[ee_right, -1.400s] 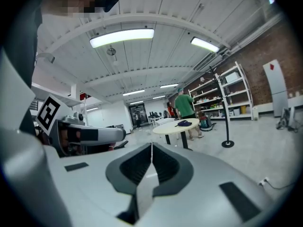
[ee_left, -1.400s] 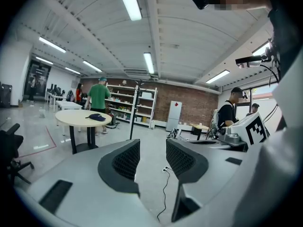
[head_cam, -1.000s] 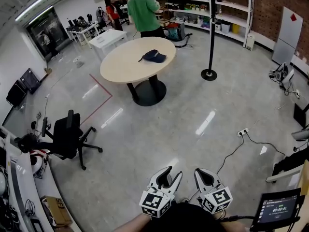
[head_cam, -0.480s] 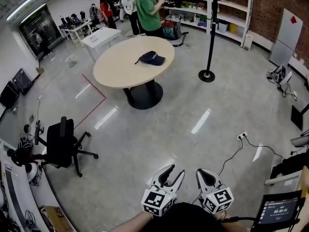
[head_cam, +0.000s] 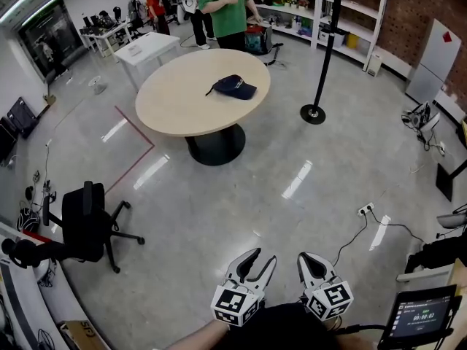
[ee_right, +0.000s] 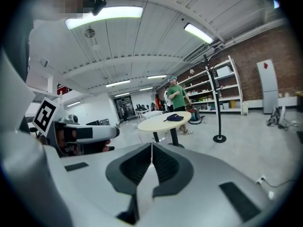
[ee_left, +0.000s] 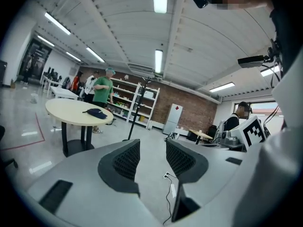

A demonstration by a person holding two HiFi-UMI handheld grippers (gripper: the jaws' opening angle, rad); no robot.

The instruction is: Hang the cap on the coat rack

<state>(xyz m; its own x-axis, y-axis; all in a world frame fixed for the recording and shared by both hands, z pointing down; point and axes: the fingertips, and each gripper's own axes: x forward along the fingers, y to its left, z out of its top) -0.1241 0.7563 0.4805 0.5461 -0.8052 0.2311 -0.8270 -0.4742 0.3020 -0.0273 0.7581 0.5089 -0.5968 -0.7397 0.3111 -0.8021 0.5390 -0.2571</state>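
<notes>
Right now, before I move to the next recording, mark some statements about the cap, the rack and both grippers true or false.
1. The dark blue cap lies on the round beige table. True.
2. The left gripper is shut on the cap. False: its jaws stand apart with nothing between them.
3. The right gripper has its jaws together, holding nothing. True.
4. The cap hangs on the black coat rack. False: the rack stands on the floor beside the table, and the cap is on the tabletop.
5. A person in a green shirt stands beyond the table. True.
</notes>
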